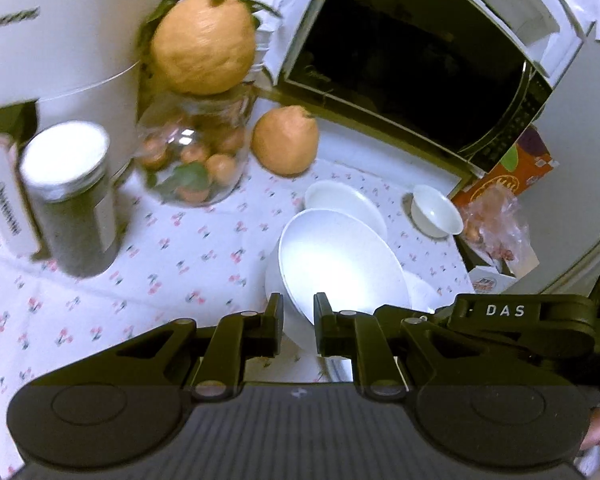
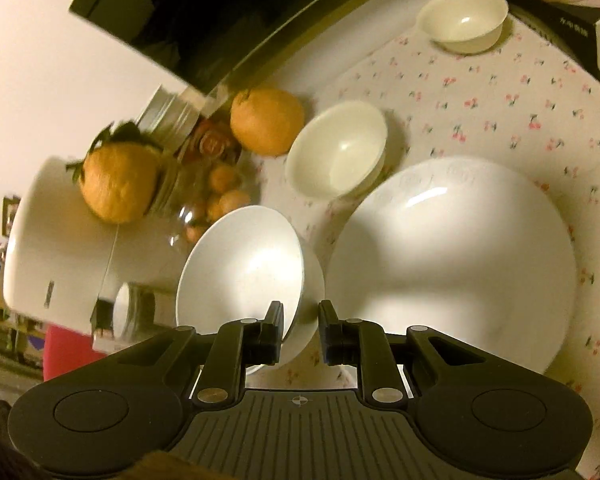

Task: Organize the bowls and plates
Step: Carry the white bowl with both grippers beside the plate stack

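White big bowl [image 1: 340, 264] pinched by both grippers, left [image 1: 299, 320] and right [image 2: 299, 326]. Two small bowls [image 2: 338, 150] loose, nothing stacked yet.

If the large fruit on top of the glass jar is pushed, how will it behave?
The fruit is rounded and sits on the jar's narrow mouth, so it would probably roll off. It looks big, so likely heavy. Falling, it might hit the bowls below.

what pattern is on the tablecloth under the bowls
White tablecloth printed with small pink-red cherries on green stems; it shows best in the right wrist view.
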{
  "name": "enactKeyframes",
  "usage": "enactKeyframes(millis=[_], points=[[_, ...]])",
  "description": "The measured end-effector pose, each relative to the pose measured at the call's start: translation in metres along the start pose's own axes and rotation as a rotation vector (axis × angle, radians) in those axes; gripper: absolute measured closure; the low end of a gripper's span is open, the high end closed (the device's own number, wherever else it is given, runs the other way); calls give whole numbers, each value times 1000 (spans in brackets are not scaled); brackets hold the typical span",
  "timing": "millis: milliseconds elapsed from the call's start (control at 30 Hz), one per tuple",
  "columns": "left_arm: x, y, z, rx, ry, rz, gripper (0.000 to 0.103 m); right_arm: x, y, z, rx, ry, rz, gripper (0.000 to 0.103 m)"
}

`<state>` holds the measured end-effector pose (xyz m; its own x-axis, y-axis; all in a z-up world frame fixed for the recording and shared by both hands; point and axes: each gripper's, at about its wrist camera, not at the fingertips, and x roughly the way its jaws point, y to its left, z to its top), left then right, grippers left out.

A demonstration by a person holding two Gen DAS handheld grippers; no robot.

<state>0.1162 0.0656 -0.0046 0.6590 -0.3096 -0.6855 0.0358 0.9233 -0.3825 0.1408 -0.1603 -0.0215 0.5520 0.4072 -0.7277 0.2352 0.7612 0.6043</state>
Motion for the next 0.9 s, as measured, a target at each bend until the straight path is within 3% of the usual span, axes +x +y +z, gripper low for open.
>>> enactKeyframes(millis=[367,467,633,900], points=[[7,35,-13,-77,99,6,89,22,3,-22,-29,70,-13,83],[13,40,-16,-66,121,37,89,29,3,-24,-18,88,-10,83],[16,47,-20,-50,136,83,89,39,12,-28,-57,115,-20,81],[15,53,-21,-57,151,87,89,51,11,-32,-57,145,-33,81]])
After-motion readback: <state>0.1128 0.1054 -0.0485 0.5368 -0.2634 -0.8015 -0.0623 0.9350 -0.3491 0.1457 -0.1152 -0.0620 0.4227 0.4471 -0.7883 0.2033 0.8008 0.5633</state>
